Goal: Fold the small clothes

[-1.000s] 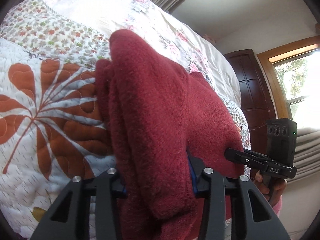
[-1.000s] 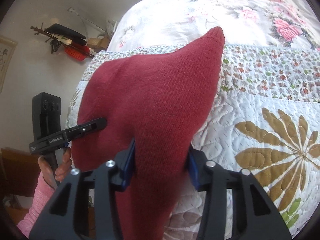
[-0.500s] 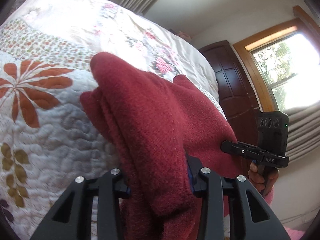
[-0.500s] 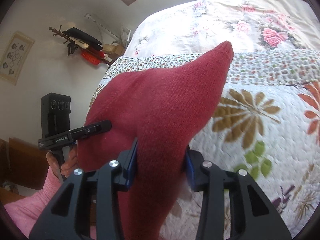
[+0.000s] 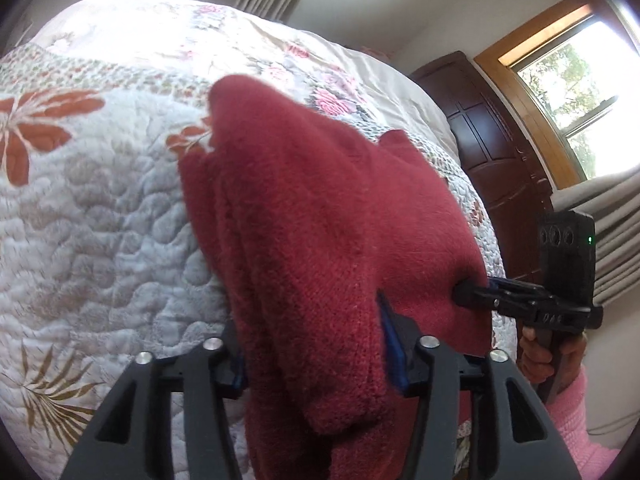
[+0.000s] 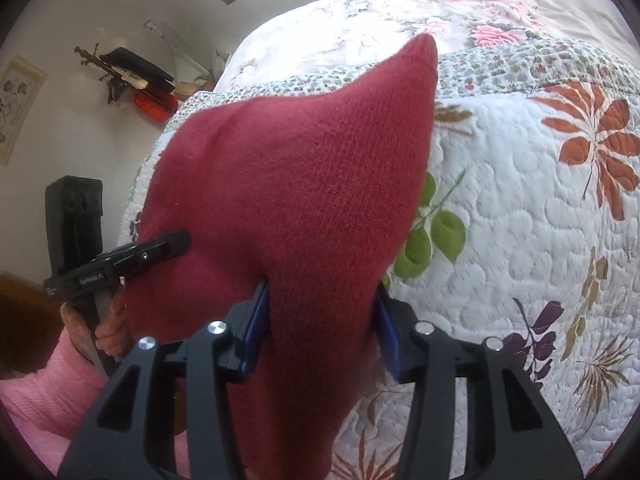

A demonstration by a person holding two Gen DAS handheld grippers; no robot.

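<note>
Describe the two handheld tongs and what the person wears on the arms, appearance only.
Both tongs are matte black plastic frames with silver screw heads and blue pads inside the fingers. Seen from the side, the left tongs carry small white lettering and a black upright block with three round lenses; the right tongs have the same block with a green light. Both sleeves are pink knit.

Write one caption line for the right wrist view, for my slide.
Both grippers, right and left, pinch a dark red knitted garment above a floral quilt.

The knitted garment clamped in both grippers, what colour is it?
Dark red, plain knit garment, no pattern visible. Clearest in the right wrist view.
</note>
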